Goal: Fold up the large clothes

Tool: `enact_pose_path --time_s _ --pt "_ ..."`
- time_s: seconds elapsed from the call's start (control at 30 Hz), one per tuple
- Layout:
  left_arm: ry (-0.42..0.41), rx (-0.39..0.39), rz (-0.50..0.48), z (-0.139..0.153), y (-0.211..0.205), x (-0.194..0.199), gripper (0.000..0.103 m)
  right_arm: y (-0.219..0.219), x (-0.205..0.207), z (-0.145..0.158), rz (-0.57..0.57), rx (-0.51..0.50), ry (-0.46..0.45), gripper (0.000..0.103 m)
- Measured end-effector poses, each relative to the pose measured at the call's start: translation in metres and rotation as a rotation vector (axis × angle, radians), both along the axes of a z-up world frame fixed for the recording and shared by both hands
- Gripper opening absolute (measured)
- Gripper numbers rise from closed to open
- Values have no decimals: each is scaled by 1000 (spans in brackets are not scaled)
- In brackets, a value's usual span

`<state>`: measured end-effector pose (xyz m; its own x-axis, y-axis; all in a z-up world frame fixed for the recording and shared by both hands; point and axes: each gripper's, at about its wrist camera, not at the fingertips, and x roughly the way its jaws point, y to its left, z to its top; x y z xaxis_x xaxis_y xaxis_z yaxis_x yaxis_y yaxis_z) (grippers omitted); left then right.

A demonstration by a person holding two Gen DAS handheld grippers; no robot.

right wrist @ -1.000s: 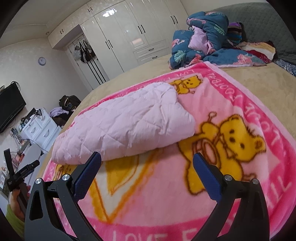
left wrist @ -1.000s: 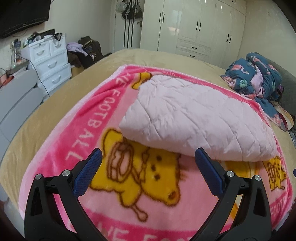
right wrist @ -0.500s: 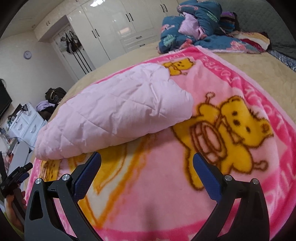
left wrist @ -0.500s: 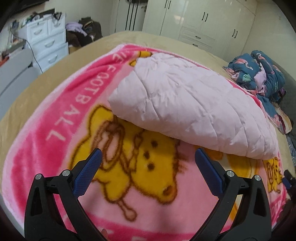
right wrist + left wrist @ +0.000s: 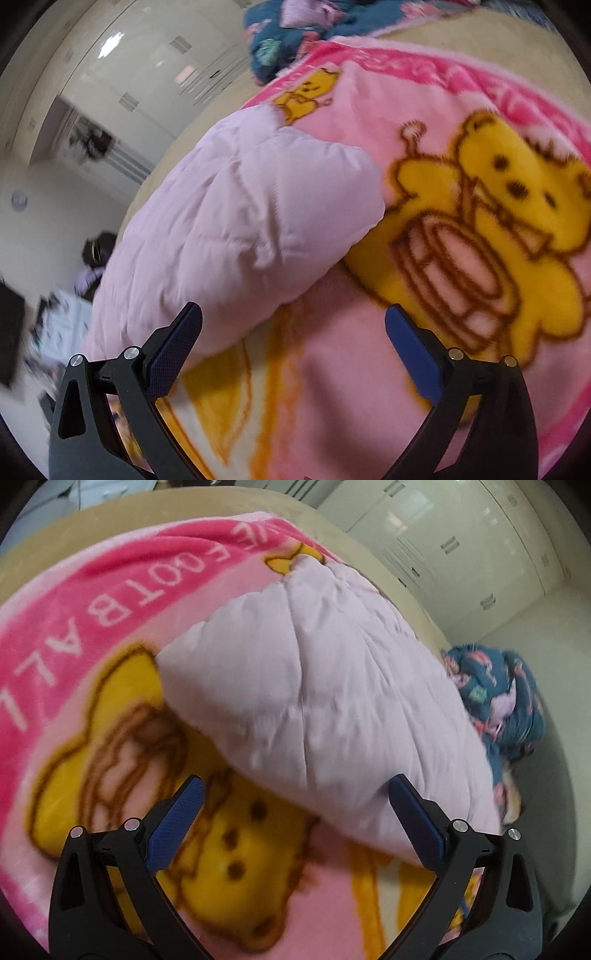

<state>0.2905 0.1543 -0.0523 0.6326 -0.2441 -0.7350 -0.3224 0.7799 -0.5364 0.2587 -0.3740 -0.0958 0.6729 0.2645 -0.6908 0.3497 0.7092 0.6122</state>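
So both grippers have dropped in a lot closer over the last second; earlier the whole pink quilted garment (image 5: 317,686) sat well ahead with plenty of blanket showing in front, and now its near edge is right up at the fingertips in both views, and the cameras have tilted too, so everything's a bit motion-blurred; my read is this is the approach for the next fold and not a grab yet. The left gripper (image 5: 295,794) is spread wide with nothing in it, its right finger sitting over the garment's near hem, whether it touches I can't tell; the right gripper (image 5: 293,314) is likewise wide apart and empty, its left finger just at the bulging near edge. The garment itself lies already folded into a puffy long bundle across the middle of the pink bear blanket (image 5: 92,672), running left to right between the two grippers; the bundle's left end shows in the left view and its rounded right end (image 5: 354,192) in the right view. Room-wise: lots of bare blanket on the near side and out past both ends, so there's space to flip an end inward; the far side is tighter, with the blue patterned bedding pile (image 5: 495,690) off at the far right near the wardrobe (image 5: 461,542); I'd guess the thick padding will spring back unless the hem is pinched deep.
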Motion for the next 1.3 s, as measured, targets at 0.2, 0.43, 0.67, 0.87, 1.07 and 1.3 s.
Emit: enact_pose_path --time_s 0.2,0.43,0.67,0.87,1.07,1.3 --pt "-26 -64 54 -3 6 21 94 -4 25 -5 -12 61 -10 99" --pt "-8 -74 95 -18 8 42 95 -2 59 -10 11 71 -19 99" --pt "-41 -86 122 -28 7 53 95 -2 73 -25 -24 133 -42 99" --pt "-53 -57 86 -23 5 59 88 8 71 -19 -19 59 -90 91" --pt "-114 147 30 5 -19 58 54 17 74 1 77 -54 -130 58" --pt "-167 341 -77 37 -43 50 34 63 63 55 245 -447 -251 35"
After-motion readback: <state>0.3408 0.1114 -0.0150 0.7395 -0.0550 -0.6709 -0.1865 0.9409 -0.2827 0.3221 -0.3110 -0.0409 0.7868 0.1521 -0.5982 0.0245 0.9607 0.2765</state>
